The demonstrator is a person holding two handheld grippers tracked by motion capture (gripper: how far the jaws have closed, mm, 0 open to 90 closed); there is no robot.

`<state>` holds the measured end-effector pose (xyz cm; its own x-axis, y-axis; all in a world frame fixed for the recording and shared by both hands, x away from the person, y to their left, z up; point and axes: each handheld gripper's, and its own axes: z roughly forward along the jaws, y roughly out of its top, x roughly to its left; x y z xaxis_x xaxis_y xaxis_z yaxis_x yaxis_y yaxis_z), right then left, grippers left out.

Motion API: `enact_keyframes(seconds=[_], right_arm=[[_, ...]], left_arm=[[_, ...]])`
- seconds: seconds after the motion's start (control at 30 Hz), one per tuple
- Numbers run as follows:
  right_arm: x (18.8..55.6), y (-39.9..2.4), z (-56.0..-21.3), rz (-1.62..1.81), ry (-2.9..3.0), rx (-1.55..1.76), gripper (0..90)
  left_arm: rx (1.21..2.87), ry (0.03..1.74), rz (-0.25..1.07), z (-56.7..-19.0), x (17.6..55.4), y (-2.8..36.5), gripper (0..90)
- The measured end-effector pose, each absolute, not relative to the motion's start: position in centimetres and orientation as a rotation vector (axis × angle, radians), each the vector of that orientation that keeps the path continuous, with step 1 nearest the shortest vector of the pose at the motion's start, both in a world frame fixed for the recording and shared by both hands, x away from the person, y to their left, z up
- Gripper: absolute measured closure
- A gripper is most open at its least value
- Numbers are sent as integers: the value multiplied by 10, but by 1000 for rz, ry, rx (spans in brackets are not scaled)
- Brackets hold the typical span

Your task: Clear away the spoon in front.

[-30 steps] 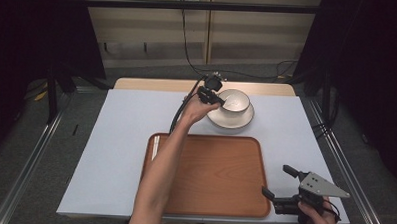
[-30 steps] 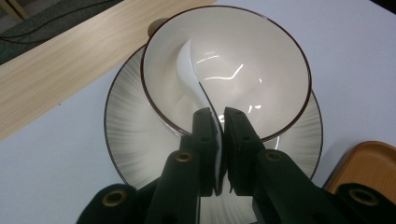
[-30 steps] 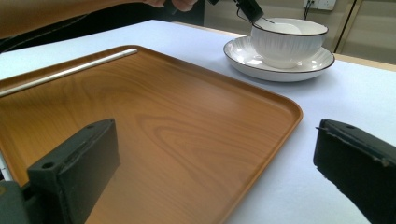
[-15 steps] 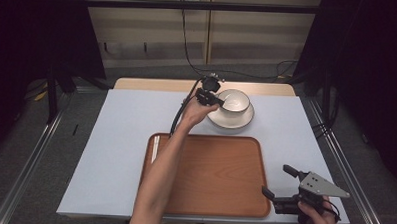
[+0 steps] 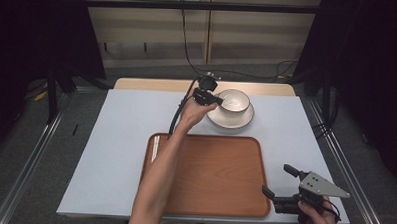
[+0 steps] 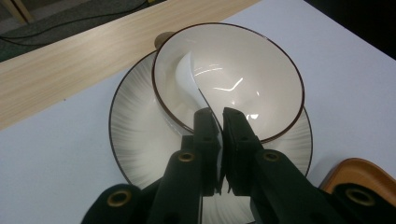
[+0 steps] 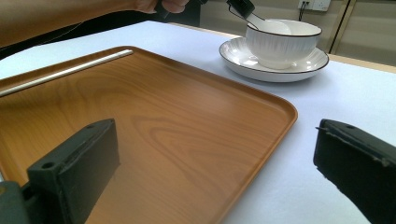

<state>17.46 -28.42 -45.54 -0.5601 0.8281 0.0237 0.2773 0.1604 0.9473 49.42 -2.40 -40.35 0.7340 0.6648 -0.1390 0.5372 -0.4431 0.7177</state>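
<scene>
The left gripper point(image 6: 220, 122) has its jaws clamped on a white spoon point(image 6: 187, 77) inside the bowl point(image 6: 261, 60), while the right gripper point(image 5: 285, 187), well apart from that bowl, has its jaws wide.

We cannot see the spoon's point(image 6: 189, 79) handle end, hidden between the left hand-held gripper's point(image 6: 220, 116) jaws above the bowl point(image 6: 261, 70); the tray point(image 6: 362, 175) beside the bowl is cut off.
</scene>
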Motion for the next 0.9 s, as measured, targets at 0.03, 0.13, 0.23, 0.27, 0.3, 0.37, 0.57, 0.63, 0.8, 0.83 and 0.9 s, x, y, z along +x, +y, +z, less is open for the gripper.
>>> enact_keyframes(seconds=[0.03, 0.13, 0.23, 0.27, 0.3, 0.37, 0.57, 0.63, 0.8, 0.83, 0.9], right_arm=[[175, -284, -455, 1404, 1929, 1046, 0], [174, -284, -455, 1407, 1927, 1043, 0], [174, -284, -455, 1407, 1926, 1040, 0], [174, -284, -455, 1405, 1920, 1041, 0], [174, -284, -455, 1404, 1919, 1043, 0], [174, -284, -455, 1404, 1921, 1044, 0], [174, -284, -455, 1403, 1912, 1046, 0], [174, -284, -455, 1402, 1912, 1044, 0], [174, -284, -455, 1401, 1919, 1035, 0], [174, -283, -455, 1402, 1920, 1035, 0], [174, -283, -455, 1404, 1919, 1036, 0]], left_arm=[[2146, 896, 199, -402, 494, -23, 851], [2134, 894, 207, -399, 492, -21, 851], [2110, 902, 214, -398, 491, -21, 851], [2107, 902, 211, -397, 490, -21, 850], [2087, 891, 197, -397, 489, -21, 851], [2077, 895, 213, -394, 486, -22, 851], [2070, 876, 237, -387, 481, -18, 851], [2050, 871, 242, -387, 478, -14, 851], [2018, 865, 248, -388, 472, -2, 851], [2011, 862, 260, -387, 470, 1, 851], [2005, 860, 266, -386, 468, 7, 851]])
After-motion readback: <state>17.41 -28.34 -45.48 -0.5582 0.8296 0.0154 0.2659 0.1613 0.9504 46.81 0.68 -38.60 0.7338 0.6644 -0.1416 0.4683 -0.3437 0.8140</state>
